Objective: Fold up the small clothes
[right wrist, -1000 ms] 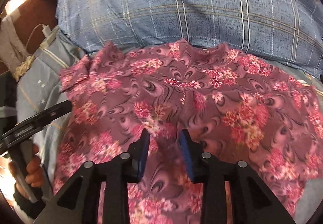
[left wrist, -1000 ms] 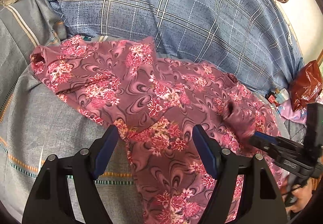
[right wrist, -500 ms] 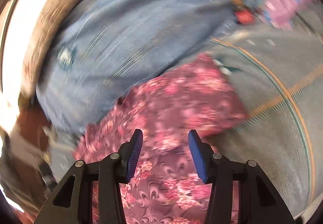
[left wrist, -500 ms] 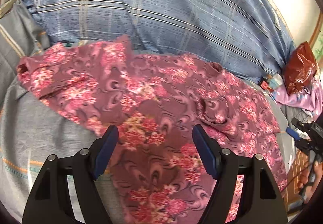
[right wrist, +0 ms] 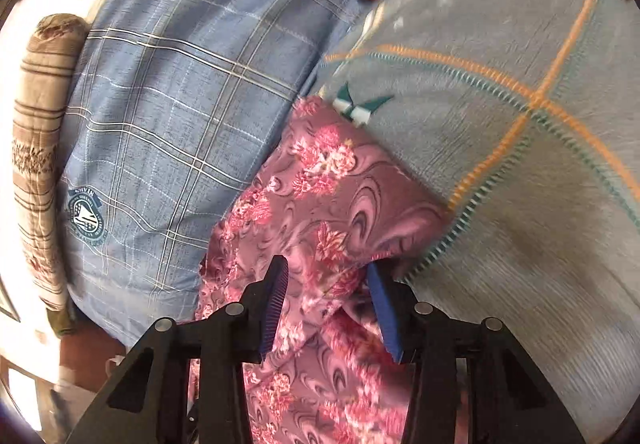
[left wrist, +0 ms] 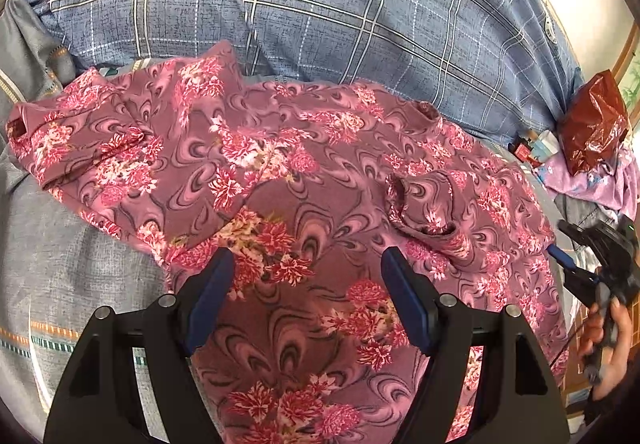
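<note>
Both grippers pointed down over the garment. The left gripper gaped wide, empty. The right gripper's half-spread jaws, just closing, straddled its hem unclamped; bare blanket beyond.

Grey bedspread: floral garment, plaid pillow.

A home bedroom: a bed spread with a grey blanket stitched in orange and teal fills the lower frame, a blue checked pillow lies across the top, and a striped bolster sits at the left edge against a pale wall.
</note>
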`<state>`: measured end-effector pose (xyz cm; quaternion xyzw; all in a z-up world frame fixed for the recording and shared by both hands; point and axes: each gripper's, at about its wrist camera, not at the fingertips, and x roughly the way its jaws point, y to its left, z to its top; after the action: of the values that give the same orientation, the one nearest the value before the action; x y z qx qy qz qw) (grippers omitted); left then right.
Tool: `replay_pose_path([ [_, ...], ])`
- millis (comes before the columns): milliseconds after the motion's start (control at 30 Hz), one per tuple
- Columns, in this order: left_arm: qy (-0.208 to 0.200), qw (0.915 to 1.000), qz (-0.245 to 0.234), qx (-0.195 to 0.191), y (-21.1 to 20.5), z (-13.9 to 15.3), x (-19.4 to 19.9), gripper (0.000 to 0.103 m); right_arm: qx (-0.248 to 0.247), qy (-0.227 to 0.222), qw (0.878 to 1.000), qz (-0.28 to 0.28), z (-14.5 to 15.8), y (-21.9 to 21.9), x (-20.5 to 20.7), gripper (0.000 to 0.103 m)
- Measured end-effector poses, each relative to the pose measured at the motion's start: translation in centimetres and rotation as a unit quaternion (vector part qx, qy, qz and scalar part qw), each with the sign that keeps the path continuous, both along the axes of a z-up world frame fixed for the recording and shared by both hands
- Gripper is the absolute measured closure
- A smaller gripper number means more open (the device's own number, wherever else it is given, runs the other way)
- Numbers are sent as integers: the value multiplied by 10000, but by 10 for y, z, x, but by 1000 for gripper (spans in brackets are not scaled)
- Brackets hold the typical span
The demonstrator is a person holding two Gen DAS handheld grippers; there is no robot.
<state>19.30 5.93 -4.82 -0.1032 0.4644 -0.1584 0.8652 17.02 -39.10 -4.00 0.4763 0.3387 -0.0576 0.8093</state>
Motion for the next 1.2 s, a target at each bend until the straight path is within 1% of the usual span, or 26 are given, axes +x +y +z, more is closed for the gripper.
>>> replay_pose_path([
  [67,35,9999,33,-121,2,-1,3,28,-82,-314,9989,334,13,22,-6,58],
  [100,67,9998,35,-170,2,-2,4,28,-66,-506,9956,786,17,43,-3,55],
  [133,112,9997,31,-221,3,-3,5,28,-2,-573,9916,1156,16,59,3,46],
  [167,138,9996,32,-229,3,-4,6,28,128,-584,9862,1545,13,75,12,43],
  [200,149,9997,40,-203,3,-5,5,28,425,-548,9770,2014,4,98,26,43],
  [267,118,9998,46,-131,3,-5,3,28,890,-428,9676,2325,-13,125,43,43],
  [333,50,9999,77,-82,6,-3,1,28,1238,-264,9631,2376,-29,143,57,43],
  [400,27,9999,109,-128,10,-1,1,28,1512,-146,9618,2277,-41,157,65,43],
  [433,40,9997,122,-194,12,-1,2,28,1690,-48,9626,2116,-49,162,69,45],
  [500,76,9994,140,-304,14,0,4,28,1813,-100,9683,1717,-51,162,70,46],
  [533,94,9993,155,-340,15,0,4,28,1848,-88,9703,1560,-52,163,71,47],
  [567,103,9992,164,-361,16,0,4,28,1885,-50,9715,1436,-53,164,72,53],
  [600,103,9991,169,-376,16,0,4,28,1935,9,9722,1318,-55,166,75,61],
  [633,92,9991,175,-379,16,1,4,28,1981,16,9716,1296,-56,167,79,90],
  [667,74,9991,181,-378,16,1,4,28,2036,14,9699,1337,-57,170,84,95],
  [733,34,9991,208,-377,17,2,3,28,2088,-155,9685,1346,-49,174,88,95],
  [767,26,9990,228,-376,18,2,3,28,2118,-351,9656,1465,-39,183,91,95],
  [833,55,9989,262,-391,19,0,4,28,2094,-600,9596,1781,-21,198,94,95],
  [900,118,9987,297,-399,20,-2,6,28,2044,-714,9547,2043,-12,214,97,95],
  [933,127,9987,310,-395,21,-3,6,28,1992,-694,9526,2195,-12,225,100,95],
  [967,128,9986,324,-392,22,-3,7,28,1915,-632,9529,2267,-14,229,100,91],
  [1000,122,9985,346,-395,23,-2,7,28,1835,-557,9533,2334,-20,236,100,90],
  [1033,110,9984,367,-404,24,-2,6,28,1652,-367,9544,2458,-29,243,103,90],
  [1100,90,9982,408,-438,28,-1,6,28,1314,-164,9572,2574,-37,250,101,89],
  [1133,90,9980,423,-460,30,-1,6,28,1180,-82,9554,2707,-40,250,98,86],
  [1200,103,9976,455,-503,32,-1,7,28,1076,12,9497,2940,-41,247,89,79],
])
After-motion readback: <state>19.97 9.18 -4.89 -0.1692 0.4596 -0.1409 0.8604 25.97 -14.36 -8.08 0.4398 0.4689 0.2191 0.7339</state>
